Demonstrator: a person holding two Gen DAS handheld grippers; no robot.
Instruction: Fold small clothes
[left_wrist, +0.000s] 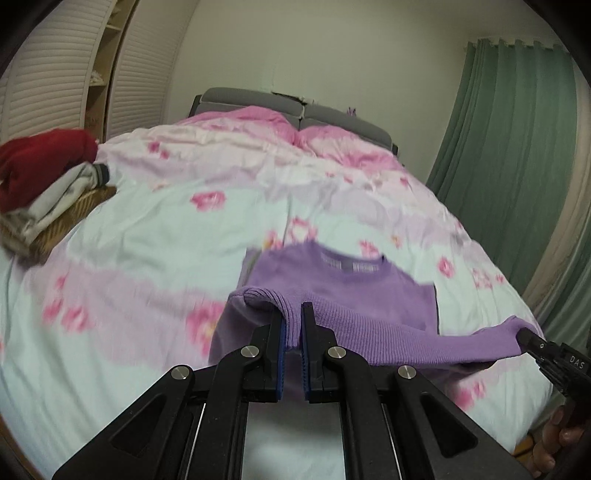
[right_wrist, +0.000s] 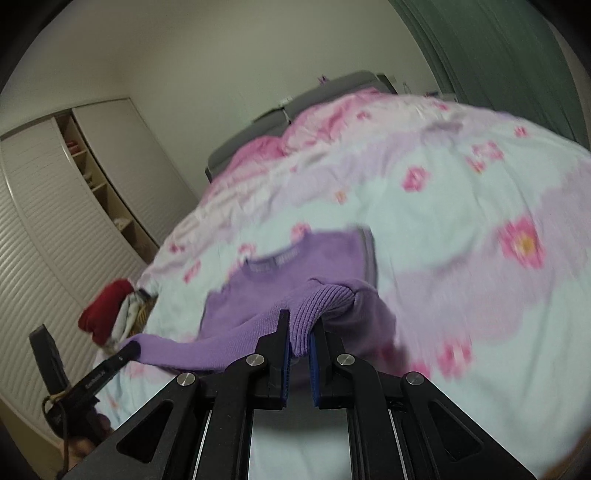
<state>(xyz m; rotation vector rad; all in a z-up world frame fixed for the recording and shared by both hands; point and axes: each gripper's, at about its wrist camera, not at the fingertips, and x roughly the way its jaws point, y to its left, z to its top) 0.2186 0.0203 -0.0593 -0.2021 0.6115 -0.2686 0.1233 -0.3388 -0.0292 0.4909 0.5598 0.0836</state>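
A purple knit sweater (left_wrist: 343, 291) lies on the floral bedspread with its neckline away from me, and its near ribbed hem is lifted off the bed. My left gripper (left_wrist: 291, 314) is shut on the left hem corner. My right gripper (left_wrist: 522, 334) pinches the other corner at the right edge of the left wrist view, so the hem hangs stretched between the two. In the right wrist view the right gripper (right_wrist: 301, 321) is shut on the ribbed hem of the sweater (right_wrist: 288, 269), and the left gripper (right_wrist: 131, 347) holds its corner at lower left.
The bed (left_wrist: 166, 229) has a pale blue and pink flowered cover. A pile of clothes with a red garment on top (left_wrist: 44, 166) sits at its left edge. A grey headboard (left_wrist: 258, 99) stands at the far end, green curtains (left_wrist: 509, 147) at right and a white louvred wardrobe (left_wrist: 55, 74) at left.
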